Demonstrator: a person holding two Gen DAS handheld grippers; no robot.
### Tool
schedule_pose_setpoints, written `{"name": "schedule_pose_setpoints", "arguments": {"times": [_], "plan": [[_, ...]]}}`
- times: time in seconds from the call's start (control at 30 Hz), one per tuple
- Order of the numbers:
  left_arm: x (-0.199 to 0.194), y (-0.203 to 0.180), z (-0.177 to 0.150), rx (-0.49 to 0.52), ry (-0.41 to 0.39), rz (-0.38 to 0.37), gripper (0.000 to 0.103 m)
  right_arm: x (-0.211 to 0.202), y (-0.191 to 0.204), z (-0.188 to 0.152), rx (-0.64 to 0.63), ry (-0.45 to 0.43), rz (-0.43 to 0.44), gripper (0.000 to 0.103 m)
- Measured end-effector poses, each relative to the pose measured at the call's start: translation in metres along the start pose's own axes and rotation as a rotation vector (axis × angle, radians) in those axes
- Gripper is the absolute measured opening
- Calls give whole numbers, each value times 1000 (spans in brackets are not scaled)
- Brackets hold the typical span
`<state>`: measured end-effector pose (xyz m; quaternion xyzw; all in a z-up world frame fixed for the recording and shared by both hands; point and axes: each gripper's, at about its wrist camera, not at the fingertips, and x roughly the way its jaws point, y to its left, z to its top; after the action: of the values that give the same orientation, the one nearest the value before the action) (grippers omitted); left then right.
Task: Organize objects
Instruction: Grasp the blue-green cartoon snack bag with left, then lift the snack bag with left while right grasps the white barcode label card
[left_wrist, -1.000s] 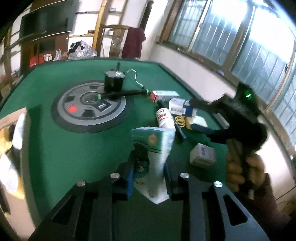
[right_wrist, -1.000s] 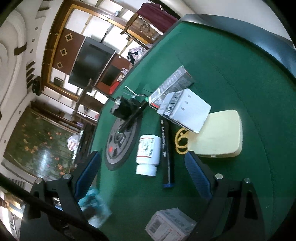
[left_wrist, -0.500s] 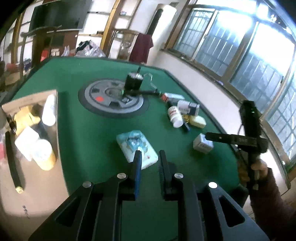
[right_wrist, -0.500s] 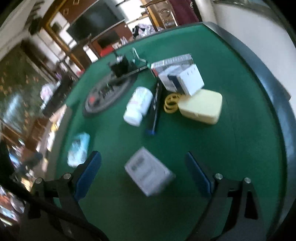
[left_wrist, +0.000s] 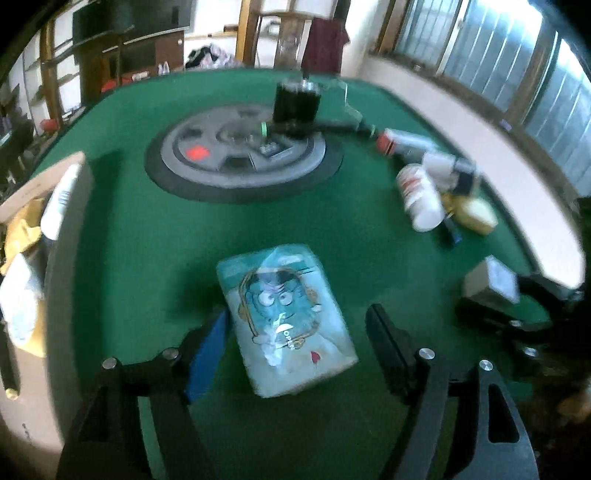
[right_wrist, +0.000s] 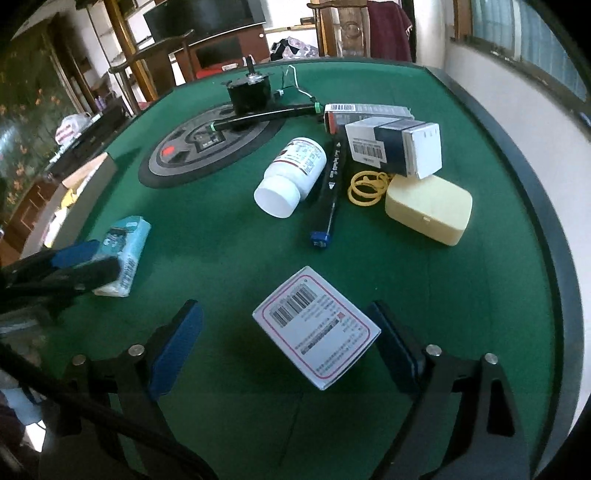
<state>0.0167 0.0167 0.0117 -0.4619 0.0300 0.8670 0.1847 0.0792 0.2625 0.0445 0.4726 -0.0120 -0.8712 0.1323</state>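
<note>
Green felt covers the round bench (right_wrist: 229, 236), dark padded rim at its edge. Biggest thing on it, the flat grey-and-black disc (right_wrist: 207, 147), serves as landmark w/ a black cylinder motor (right_wrist: 248, 93) on its far side. Left gripper (left_wrist: 297, 349) reaches in low, jaws wide apart, straddling a soft plastic tissue pack (left_wrist: 286, 319) w/ cartoon print, lying flat nearer the camera than the disc. Right gripper (right_wrist: 286, 349) also spread, empty, either side of a white cardboard box (right_wrist: 316, 326) w/ barcode label. Right of disc: pale yellow rounded case (right_wrist: 430, 208), white pill bottle (right_wrist: 291, 175) on its side, black marker (right_wrist: 330, 184), yellow rubber bands (right_wrist: 365, 186).
</note>
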Motion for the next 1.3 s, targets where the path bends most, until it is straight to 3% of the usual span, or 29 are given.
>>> {"name": "schedule_pose_setpoints", "arguments": {"times": [0.07, 0.13, 0.2, 0.33, 0.4, 0.5, 0.63, 0.8, 1.0, 1.03, 1.1, 1.2, 1.3], "plan": [[2, -4, -2, 13, 1, 20, 68, 0, 0, 1, -13, 2, -20, 82], [-1, 0, -3, -4, -7, -8, 41, 0, 2, 1, -33, 3, -47, 63], [-3, 5, -4, -12, -6, -29, 38, -2, 1, 1, -40, 1, -53, 53], [-14, 19, -8, -69, -7, -108, 26, -5, -1, 0, -5, -4, -31, 53], [-22, 26, -10, -92, -12, -154, 25, -8, -2, 0, 23, -8, -6, 53], [-35, 34, -12, -102, -36, -164, 25, -17, 2, 3, 37, -20, 25, 53], [-36, 46, -15, -149, -10, -211, 26, -23, 10, 9, 37, -32, 35, 53], [-30, 42, -20, -116, 8, -185, 26, -26, 24, 6, 18, -35, 49, 53], [-24, 22, -24, -39, -16, -112, 48, -22, 35, 0, 7, -19, 73, 53], [-23, 16, -24, -11, -11, -99, 46, -22, 35, 0, 15, -20, 84, 53], [-22, 7, -24, 24, -4, -131, 29, -24, 36, 0, 26, -21, 103, 53], [-31, 9, -25, 13, -17, -173, 12, -27, 39, 3, 35, -26, 124, 53], [-47, 21, -24, -18, -45, -208, 9, -32, 45, 7, 39, -32, 160, 53]]}}
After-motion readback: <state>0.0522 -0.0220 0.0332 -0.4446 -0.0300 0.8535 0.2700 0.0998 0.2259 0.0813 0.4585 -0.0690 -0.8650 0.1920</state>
